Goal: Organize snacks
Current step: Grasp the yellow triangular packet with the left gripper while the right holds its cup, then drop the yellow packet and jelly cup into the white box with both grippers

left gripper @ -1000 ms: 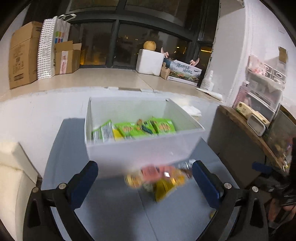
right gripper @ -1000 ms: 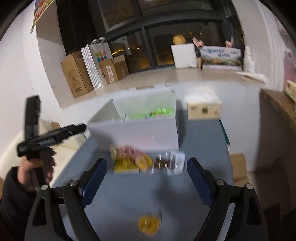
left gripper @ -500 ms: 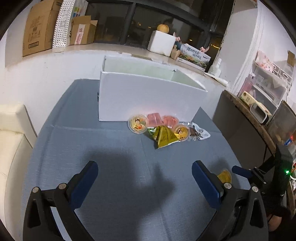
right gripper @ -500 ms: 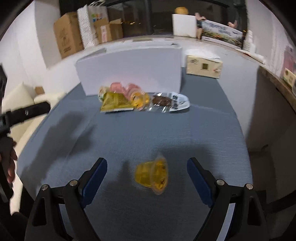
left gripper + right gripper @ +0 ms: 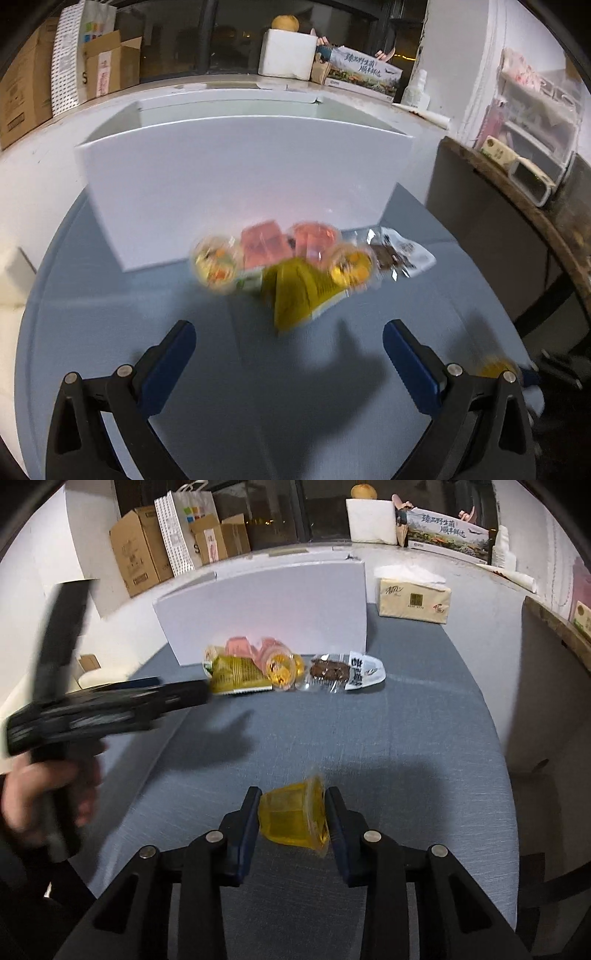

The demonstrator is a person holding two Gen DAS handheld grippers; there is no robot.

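A white box stands on the blue-grey table. In front of it lies a heap of snacks: a yellow packet, two pink jelly cups, a yellow jelly cup, a fruit cup and a brownie wrapper. My left gripper is open and empty, just short of the heap. My right gripper is shut on a yellow jelly cup lying on its side at the table's near part.
A tissue pack sits right of the box. Cardboard boxes and a paper bag stand on the back ledge. A wooden shelf with containers is at the right. A cream cushion lies left.
My right gripper has closed on the lone yellow jelly cup. My left gripper has moved forward toward the snack heap, staying open.
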